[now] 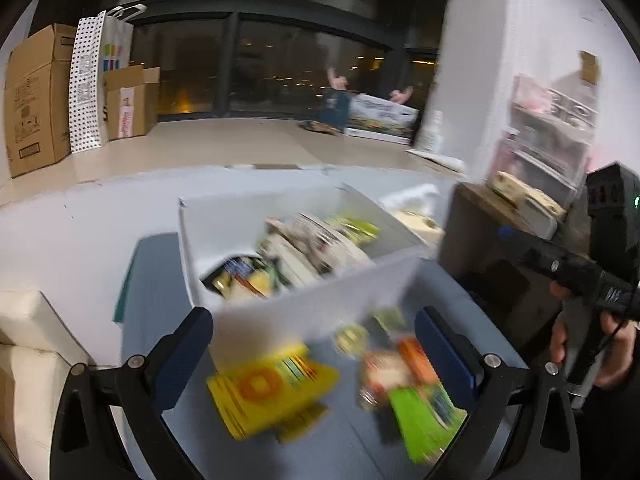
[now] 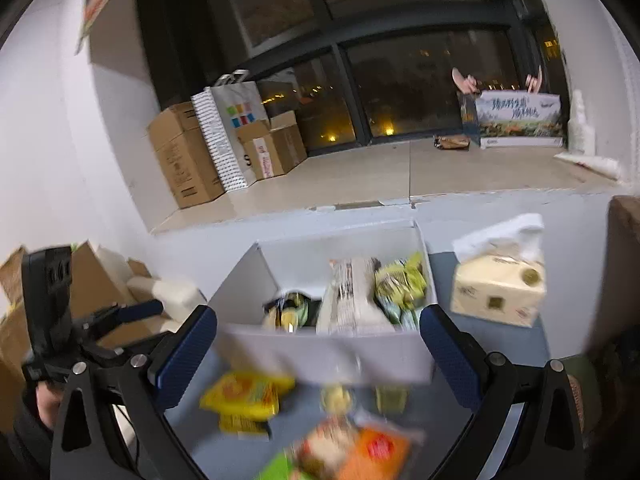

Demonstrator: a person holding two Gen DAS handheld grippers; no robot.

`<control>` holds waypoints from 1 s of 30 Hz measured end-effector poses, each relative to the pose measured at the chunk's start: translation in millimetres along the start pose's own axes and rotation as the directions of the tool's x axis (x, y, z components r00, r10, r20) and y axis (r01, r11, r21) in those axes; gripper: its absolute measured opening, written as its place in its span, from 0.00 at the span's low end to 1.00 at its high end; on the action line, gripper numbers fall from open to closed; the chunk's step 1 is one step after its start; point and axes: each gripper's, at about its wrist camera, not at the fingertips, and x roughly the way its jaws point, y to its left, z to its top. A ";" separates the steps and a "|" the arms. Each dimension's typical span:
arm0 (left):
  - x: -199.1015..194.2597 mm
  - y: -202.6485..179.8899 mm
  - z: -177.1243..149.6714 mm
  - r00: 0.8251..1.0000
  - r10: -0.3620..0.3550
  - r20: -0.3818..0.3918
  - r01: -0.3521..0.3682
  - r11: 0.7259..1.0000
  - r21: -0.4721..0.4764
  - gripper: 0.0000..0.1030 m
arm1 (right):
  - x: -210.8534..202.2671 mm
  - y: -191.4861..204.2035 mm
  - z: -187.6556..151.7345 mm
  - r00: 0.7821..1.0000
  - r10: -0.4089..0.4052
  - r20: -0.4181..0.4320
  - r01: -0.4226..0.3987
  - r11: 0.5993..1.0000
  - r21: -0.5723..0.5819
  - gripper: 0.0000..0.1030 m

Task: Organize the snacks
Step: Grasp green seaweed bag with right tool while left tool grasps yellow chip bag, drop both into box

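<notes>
Snack packets (image 2: pixel 244 398) before box (image 2: pixel 328 354) of snacks (image 2: pixel 398 282)

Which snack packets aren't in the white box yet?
The yellow packet and the orange-and-green packet lie loose on the table in front of the white box; the other snacks already sit inside it.

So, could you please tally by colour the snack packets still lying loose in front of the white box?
Yellow packets: 1
Orange and green packets: 1
Small round yellowish pieces, blurred: 2
Total: 4 loose in front of the white box; its contents are not counted.
</notes>
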 end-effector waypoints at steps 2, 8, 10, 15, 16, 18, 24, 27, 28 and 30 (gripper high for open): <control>-10.6 -8.5 -16.3 1.000 -0.030 -0.001 0.029 0.999 -0.012 1.00 | -23.8 4.8 -23.0 1.000 -0.017 0.009 0.017 0.999 -0.038 1.00; -28.3 -19.9 -71.9 0.994 -0.100 -0.034 0.096 0.990 -0.101 1.00 | -56.9 14.4 -99.2 0.995 -0.063 -0.077 0.051 0.986 -0.157 1.00; -31.7 -25.1 -87.2 0.993 -0.108 -0.049 0.103 0.989 -0.102 1.00 | -54.3 18.2 -118.7 0.990 -0.074 -0.120 0.046 0.973 -0.224 1.00; -36.4 -38.0 -110.5 0.988 -0.135 -0.081 0.129 0.989 -0.078 1.00 | -24.8 25.9 -149.3 0.966 -0.116 -0.229 0.006 0.903 -0.429 1.00; -36.7 -40.7 -112.6 0.988 -0.130 -0.088 0.125 0.990 -0.066 1.00 | -18.7 25.3 -151.9 0.961 -0.119 -0.251 -0.007 0.893 -0.449 1.00; -37.1 -42.3 -113.9 0.988 -0.124 -0.094 0.120 0.992 -0.048 1.00 | -5.2 25.7 -151.3 0.952 -0.108 -0.287 -0.047 0.874 -0.483 1.00; -34.5 -32.7 -116.0 0.988 -0.109 -0.107 0.103 0.992 -0.068 1.00 | 31.6 24.1 -141.5 0.928 -0.100 -0.358 -0.126 0.820 -0.558 1.00; -32.8 -24.9 -116.3 0.989 -0.105 -0.107 0.094 0.991 -0.099 1.00 | 43.3 24.2 -142.7 0.899 -0.086 -0.430 -0.191 0.806 -0.560 1.00; -32.2 -23.0 -116.8 0.989 -0.105 -0.108 0.094 0.990 -0.107 1.00 | 46.7 24.7 -143.0 0.887 -0.089 -0.452 -0.201 0.808 -0.553 1.00; -31.3 -20.3 -117.8 0.989 -0.100 -0.111 0.087 0.989 -0.115 1.00 | 50.2 21.5 -140.8 0.870 -0.084 -0.486 -0.198 0.843 -0.499 0.97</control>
